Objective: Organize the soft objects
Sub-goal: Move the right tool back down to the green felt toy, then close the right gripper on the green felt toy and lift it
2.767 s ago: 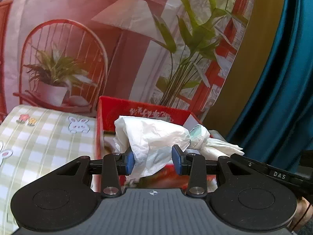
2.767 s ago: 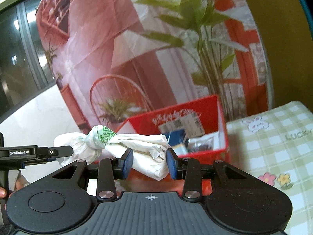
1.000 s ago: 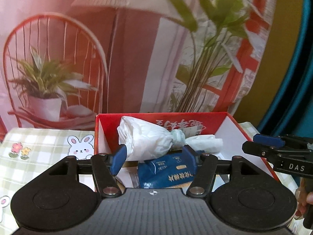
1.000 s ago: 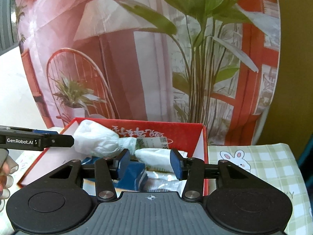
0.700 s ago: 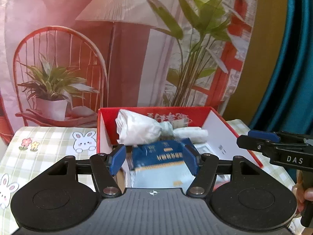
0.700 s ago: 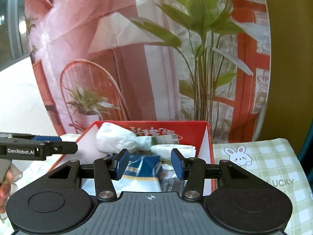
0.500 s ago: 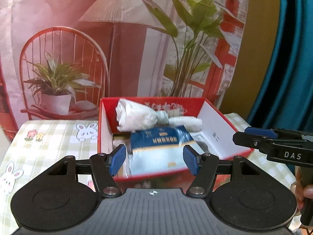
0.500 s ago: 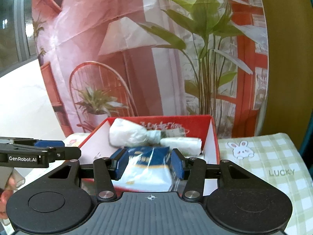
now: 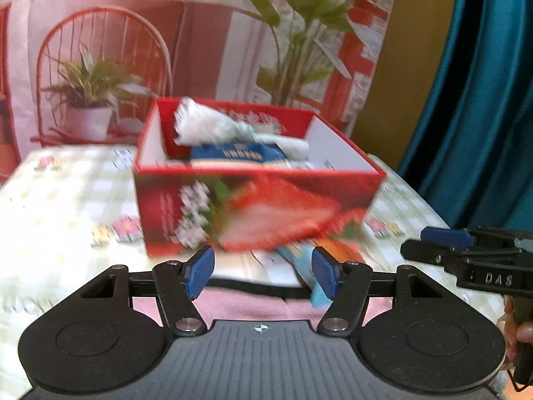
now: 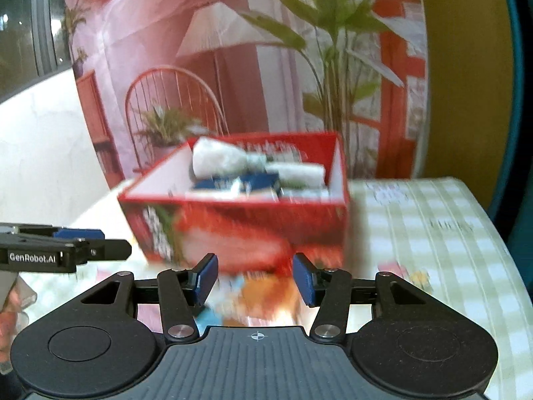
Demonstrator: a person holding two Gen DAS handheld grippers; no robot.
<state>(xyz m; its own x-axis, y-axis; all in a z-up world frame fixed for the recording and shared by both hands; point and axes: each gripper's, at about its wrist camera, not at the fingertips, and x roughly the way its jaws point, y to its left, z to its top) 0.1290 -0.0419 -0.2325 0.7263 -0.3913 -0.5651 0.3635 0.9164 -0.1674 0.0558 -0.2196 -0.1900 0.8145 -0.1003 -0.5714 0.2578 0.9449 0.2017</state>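
On the green-and-white checked tablecloth (image 9: 60,206) stands the open red cardboard box printed with a strawberry (image 9: 256,213), at 12 o'clock from both cameras. Inside it, along the far wall, lies the white knotted plastic bag (image 9: 206,128), its twisted tail pointing toward 3 o'clock; just in front of it rests the dark blue soft packet with pale lettering (image 9: 238,153), touching the bag. The right wrist view shows the same bag (image 10: 220,160) and blue packet (image 10: 243,180) above the box's rim (image 10: 233,200).

The left gripper (image 9: 261,271) is spread wide with nothing between its 2 blue pads (image 9: 200,271); it hangs short of the box's near wall. The right gripper (image 10: 255,278) is likewise parted and grips nothing. Each tool's tip shows in the other's view, at 3 o'clock in the left view and at 9 o'clock in the right.

Between box and grippers, at 6 o'clock of the box, lie blurred orange and light blue items (image 10: 263,293) on the cloth, too smeared to identify
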